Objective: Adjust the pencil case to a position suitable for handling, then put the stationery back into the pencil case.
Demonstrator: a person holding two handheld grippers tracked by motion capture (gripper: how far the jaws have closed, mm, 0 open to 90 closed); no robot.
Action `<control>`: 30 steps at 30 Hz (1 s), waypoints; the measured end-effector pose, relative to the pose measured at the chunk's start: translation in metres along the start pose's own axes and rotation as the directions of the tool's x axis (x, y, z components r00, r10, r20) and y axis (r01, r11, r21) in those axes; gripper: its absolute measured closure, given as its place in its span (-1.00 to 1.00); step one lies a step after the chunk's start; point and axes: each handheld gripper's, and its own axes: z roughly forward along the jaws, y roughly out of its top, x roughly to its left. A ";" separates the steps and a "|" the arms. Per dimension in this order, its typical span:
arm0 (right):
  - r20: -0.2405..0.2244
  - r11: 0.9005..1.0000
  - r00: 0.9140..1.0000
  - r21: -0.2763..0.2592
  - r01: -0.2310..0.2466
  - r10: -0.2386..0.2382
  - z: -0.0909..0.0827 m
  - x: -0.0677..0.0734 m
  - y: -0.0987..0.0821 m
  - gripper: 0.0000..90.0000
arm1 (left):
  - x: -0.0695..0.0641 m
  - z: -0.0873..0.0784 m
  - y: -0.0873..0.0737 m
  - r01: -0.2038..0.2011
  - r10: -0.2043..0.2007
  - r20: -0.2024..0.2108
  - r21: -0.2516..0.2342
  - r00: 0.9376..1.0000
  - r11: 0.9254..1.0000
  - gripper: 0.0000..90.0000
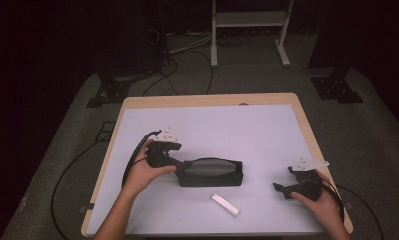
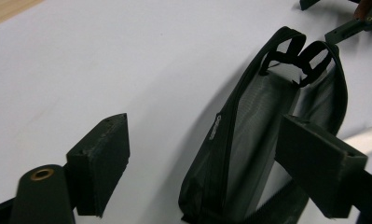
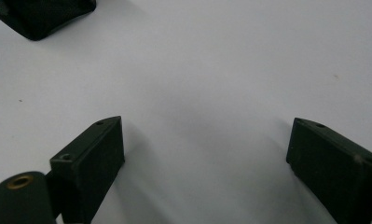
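A black mesh zip pouch (image 1: 211, 172) lies lengthwise in the middle of the pale mat. My left gripper (image 1: 181, 169) is at the pouch's left end. In the left gripper view the gripper (image 2: 207, 161) is open and the near end of the pouch (image 2: 253, 135) lies between the jaws, closer to the right one. A small white bar (image 1: 225, 204) lies in front of the pouch. My right gripper (image 1: 283, 180) is apart from the pouch at the right. In its own view it (image 3: 204, 158) is open over bare mat, with a corner of the pouch (image 3: 39, 16) at top left.
The mat covers a wooden table (image 1: 307, 125) whose edge shows around it. Cables (image 1: 67, 175) run over the grey floor on the left. A white frame (image 1: 247, 30) stands beyond the table.
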 end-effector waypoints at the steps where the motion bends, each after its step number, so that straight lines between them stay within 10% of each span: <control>1: 0.000 1.000 1.000 0.000 0.000 0.000 0.000 0.000 0.000 -0.77 | 0.000 -0.002 -0.002 0.009 -0.009 -0.006 -0.009 1.000 1.000 -0.66; 30: 0.001 1.000 1.000 0.000 0.001 -0.001 0.000 0.000 0.000 -0.77 | -0.008 -0.053 -0.073 0.093 -0.092 -0.134 0.004 0.987 0.996 -0.78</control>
